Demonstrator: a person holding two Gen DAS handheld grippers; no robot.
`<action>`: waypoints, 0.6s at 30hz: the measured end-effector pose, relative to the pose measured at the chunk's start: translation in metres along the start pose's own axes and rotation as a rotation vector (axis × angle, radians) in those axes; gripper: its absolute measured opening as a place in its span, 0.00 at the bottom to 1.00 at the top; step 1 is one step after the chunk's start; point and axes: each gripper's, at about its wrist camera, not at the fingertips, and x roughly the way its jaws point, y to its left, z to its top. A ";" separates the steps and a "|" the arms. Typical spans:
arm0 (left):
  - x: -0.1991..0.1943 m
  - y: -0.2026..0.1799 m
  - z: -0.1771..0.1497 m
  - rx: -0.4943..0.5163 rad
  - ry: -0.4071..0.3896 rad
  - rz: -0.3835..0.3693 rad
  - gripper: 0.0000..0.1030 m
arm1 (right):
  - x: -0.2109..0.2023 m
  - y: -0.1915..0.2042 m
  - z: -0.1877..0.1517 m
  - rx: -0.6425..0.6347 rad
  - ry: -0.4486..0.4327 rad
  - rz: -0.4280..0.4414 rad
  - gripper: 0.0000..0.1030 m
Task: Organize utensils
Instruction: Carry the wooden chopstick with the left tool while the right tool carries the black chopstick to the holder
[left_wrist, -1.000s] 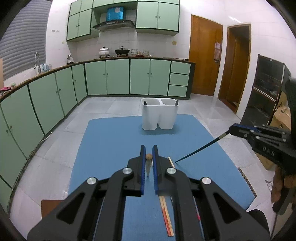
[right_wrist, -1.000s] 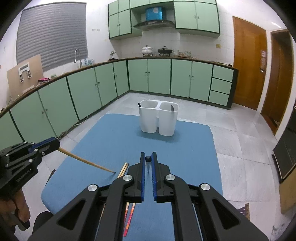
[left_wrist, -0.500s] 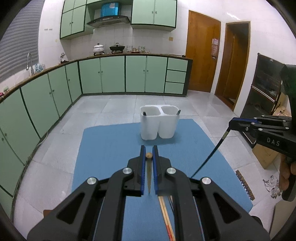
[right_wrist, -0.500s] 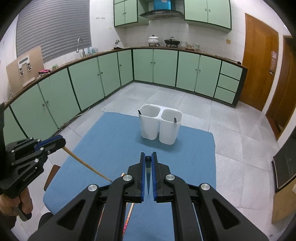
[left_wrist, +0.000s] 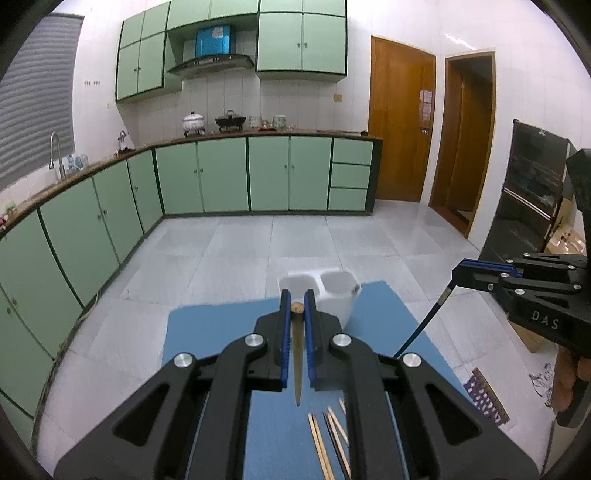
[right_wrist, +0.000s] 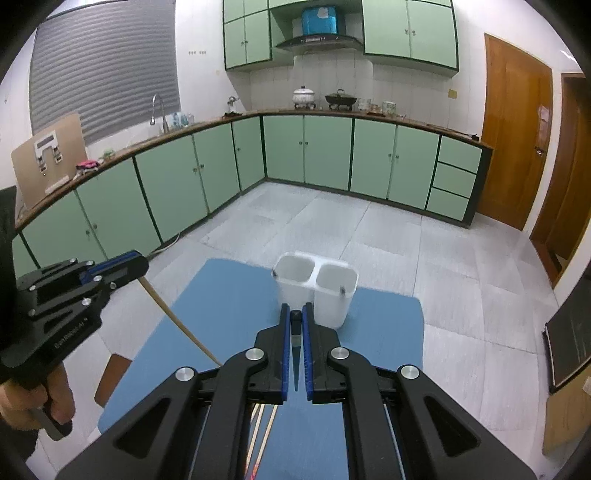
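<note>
The blue worktop (left_wrist: 229, 332) carries a white two-cup holder (right_wrist: 321, 291) at its far end, and only the right wrist view shows a dark utensil tip in each cup, while only the left wrist view shows loose chopsticks (left_wrist: 328, 439) fanned at the near edge. The left claw (left_wrist: 297, 306), tilted downward above the worktop, is pinching a wooden chopstick (left_wrist: 296, 354). The right claw (right_wrist: 295, 317), tilted likewise, is pinching a black chopstick (right_wrist: 295, 354) that hangs slanting down.
</note>
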 end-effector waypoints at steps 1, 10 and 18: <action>0.003 0.000 0.009 -0.002 -0.009 0.006 0.06 | 0.001 -0.002 0.009 0.003 -0.006 -0.003 0.06; 0.035 -0.005 0.079 -0.034 -0.077 0.026 0.06 | 0.018 -0.018 0.079 0.022 -0.058 -0.031 0.06; 0.086 -0.011 0.130 -0.044 -0.122 0.038 0.06 | 0.050 -0.034 0.121 0.022 -0.113 -0.074 0.06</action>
